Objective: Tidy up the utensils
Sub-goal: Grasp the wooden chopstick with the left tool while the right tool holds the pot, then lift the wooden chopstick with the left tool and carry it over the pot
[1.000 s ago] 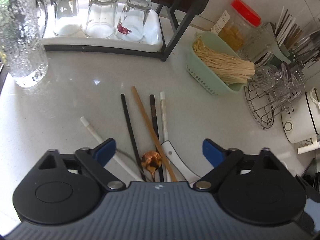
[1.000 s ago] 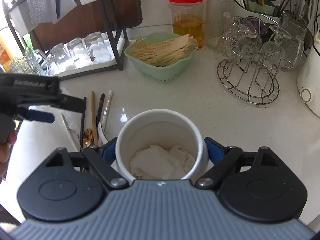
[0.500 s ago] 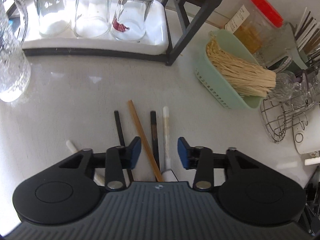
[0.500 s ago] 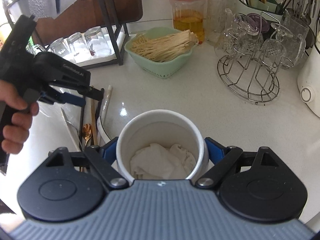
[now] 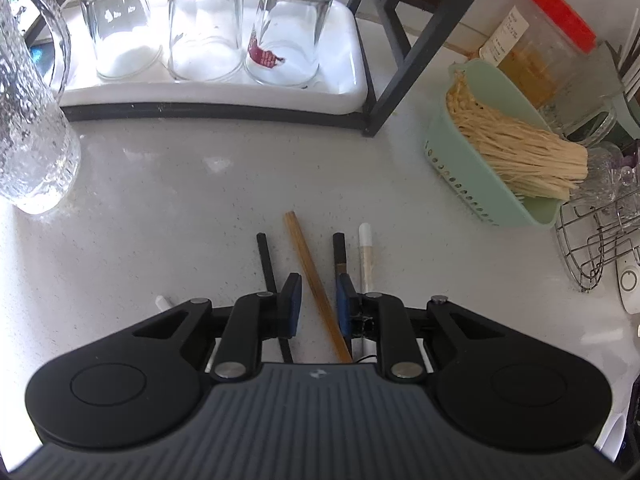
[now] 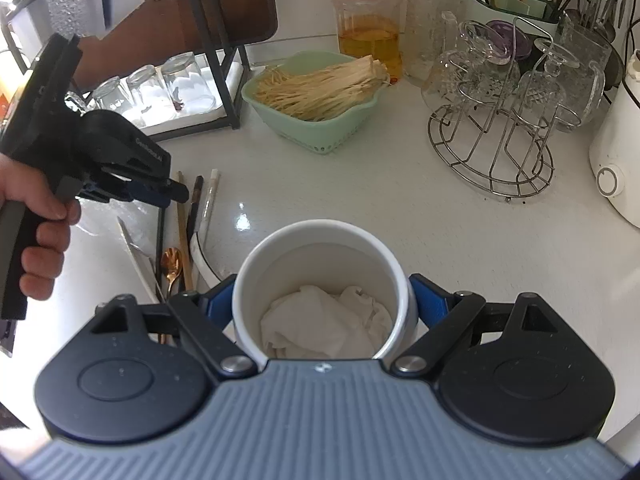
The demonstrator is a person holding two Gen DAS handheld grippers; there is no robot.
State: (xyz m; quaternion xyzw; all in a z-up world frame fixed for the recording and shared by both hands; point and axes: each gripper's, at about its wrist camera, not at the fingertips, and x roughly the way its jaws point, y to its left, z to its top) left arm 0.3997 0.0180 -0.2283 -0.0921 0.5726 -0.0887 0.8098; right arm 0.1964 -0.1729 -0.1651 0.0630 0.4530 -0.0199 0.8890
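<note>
Several utensils lie side by side on the white counter: a black chopstick (image 5: 266, 260), a wooden chopstick (image 5: 306, 256), a dark chopstick (image 5: 339, 250) and a white stick (image 5: 366, 252). My left gripper (image 5: 318, 300) points down over them. Its jaws are closing with the wooden chopstick between the blue pads, and a gap still shows on either side. From the right wrist view a hand holds the left gripper (image 6: 160, 196) above a gold spoon (image 6: 172, 262). My right gripper (image 6: 322, 300) is shut on a white holder (image 6: 256, 272) with crumpled white cloth inside.
A white tray (image 5: 352, 92) of upturned glasses sits in a black rack behind the utensils, with a glass pitcher (image 5: 28, 140) at the left. A green basket (image 5: 492, 200), a red-lidded jar (image 6: 368, 40), a wire glass stand (image 6: 492, 160) and a white appliance (image 6: 616, 160) stand at the right.
The left gripper came forward and lower over the utensils, and its jaws narrowed from wide apart to either side of the wooden chopstick. The right gripper and holder stayed put.
</note>
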